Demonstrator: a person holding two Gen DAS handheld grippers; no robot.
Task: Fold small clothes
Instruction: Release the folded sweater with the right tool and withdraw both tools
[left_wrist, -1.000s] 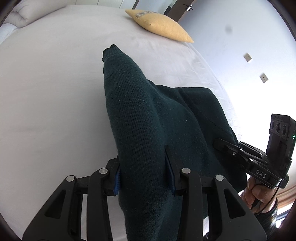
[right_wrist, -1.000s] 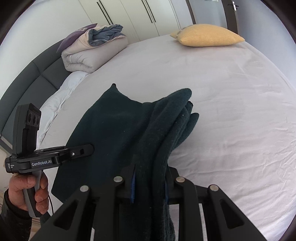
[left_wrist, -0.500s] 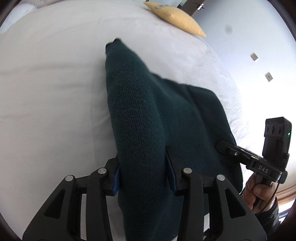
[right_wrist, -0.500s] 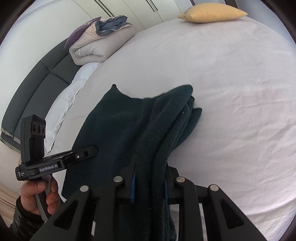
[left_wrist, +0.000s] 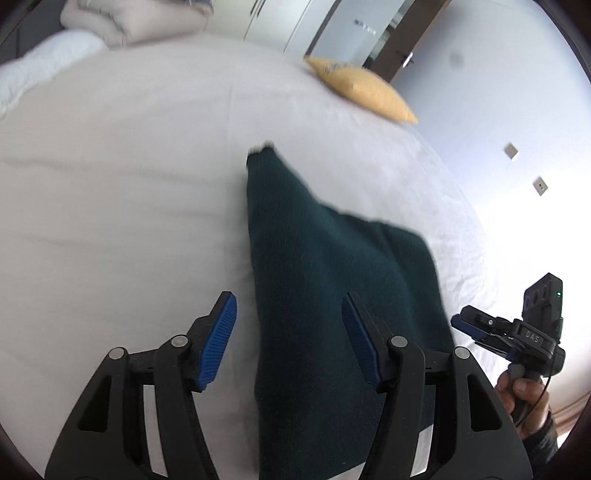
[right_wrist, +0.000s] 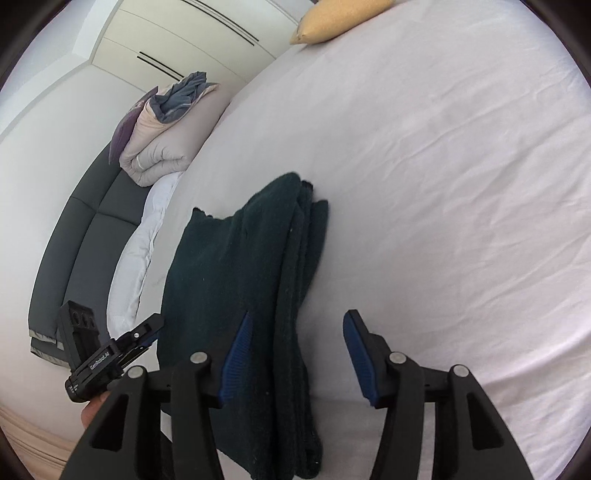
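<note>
We hold both grippers spread wide over a dark green sweater (left_wrist: 332, 295) on a white bed (left_wrist: 110, 221).
Left gripper (left_wrist: 288, 332) and right gripper (right_wrist: 295, 350) grip nothing; the folded knit lies flat.

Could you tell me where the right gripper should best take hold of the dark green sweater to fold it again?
Probably the stacked right edge of the dark green sweater, approached from the near end along the bed. The layers bunch into a thick ridge there, and the open right gripper already straddles it.
</note>
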